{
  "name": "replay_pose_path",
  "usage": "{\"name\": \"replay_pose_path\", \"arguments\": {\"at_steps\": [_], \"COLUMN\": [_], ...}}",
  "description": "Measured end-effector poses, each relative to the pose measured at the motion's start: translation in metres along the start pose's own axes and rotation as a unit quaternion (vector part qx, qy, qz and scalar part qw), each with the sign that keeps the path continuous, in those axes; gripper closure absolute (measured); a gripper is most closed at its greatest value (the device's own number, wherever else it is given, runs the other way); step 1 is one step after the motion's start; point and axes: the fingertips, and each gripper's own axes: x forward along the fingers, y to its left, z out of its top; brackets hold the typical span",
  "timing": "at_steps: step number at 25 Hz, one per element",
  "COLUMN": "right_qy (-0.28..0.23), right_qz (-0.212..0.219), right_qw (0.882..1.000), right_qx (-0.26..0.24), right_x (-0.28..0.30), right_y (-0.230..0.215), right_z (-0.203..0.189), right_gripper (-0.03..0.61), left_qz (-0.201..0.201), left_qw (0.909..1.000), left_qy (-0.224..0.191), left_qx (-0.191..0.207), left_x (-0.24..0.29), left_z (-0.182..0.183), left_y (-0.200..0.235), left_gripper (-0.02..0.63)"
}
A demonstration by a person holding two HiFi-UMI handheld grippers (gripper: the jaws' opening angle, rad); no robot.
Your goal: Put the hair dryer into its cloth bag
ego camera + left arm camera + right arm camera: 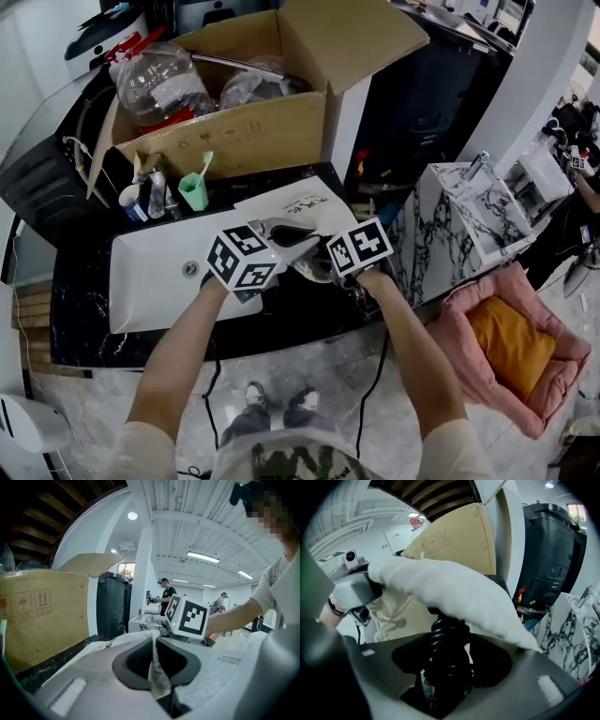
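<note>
Over the sink's right end, my two grippers meet around a pale cloth bag (309,270). My left gripper (292,240) is shut on a strip of the bag's edge (157,674), which hangs out between its jaws. In the right gripper view the bag (450,590) drapes over the hair dryer, of which only a black ribbed end (447,651) shows. My right gripper (445,679) is shut on that ribbed end, jaws held wide around it. The rest of the dryer is hidden by the cloth. The right gripper's marker cube (190,616) sits just beyond the left jaws.
A white sink basin (155,277) lies in a dark counter. Behind it stand cups with toothbrushes (194,190) and an open cardboard box (267,103) of plastic items. A marble-patterned stand (469,220) and a pink pet bed (506,352) are at the right. People stand far off (165,595).
</note>
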Motion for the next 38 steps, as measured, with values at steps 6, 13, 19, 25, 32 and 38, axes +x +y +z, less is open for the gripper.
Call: {"name": "replay_pose_path", "arguments": {"at_steps": [6, 13, 19, 25, 32, 38], "right_qy": [-0.020, -0.048, -0.077, -0.116, -0.134, -0.138], "right_qz": [-0.001, -0.013, -0.007, -0.010, -0.007, -0.013], "right_qw": [0.999, 0.997, 0.988, 0.971, 0.964, 0.962], "right_qx": [0.027, 0.059, 0.132, 0.210, 0.232, 0.236], "right_x": [0.009, 0.018, 0.027, 0.030, 0.034, 0.038], "right_y": [-0.004, -0.010, -0.019, -0.036, -0.040, -0.040], "right_z": [0.010, 0.020, 0.026, 0.034, 0.044, 0.048], "right_gripper": [0.322, 0.322, 0.322, 0.322, 0.322, 0.322], "left_qz": [-0.012, -0.005, -0.003, -0.010, -0.011, -0.006], "left_qw": [0.9999, 1.0000, 0.9999, 0.9997, 0.9997, 0.9997], "left_qy": [-0.004, -0.002, 0.002, 0.006, 0.009, 0.013], "left_qx": [-0.002, -0.005, -0.016, -0.020, -0.021, -0.017], "left_x": [-0.001, -0.003, -0.007, -0.009, -0.012, -0.014], "left_z": [0.001, -0.001, -0.009, -0.017, -0.015, -0.017], "left_y": [-0.006, -0.005, -0.002, -0.007, -0.005, -0.001], "left_gripper": [0.586, 0.586, 0.588, 0.588, 0.589, 0.589]}}
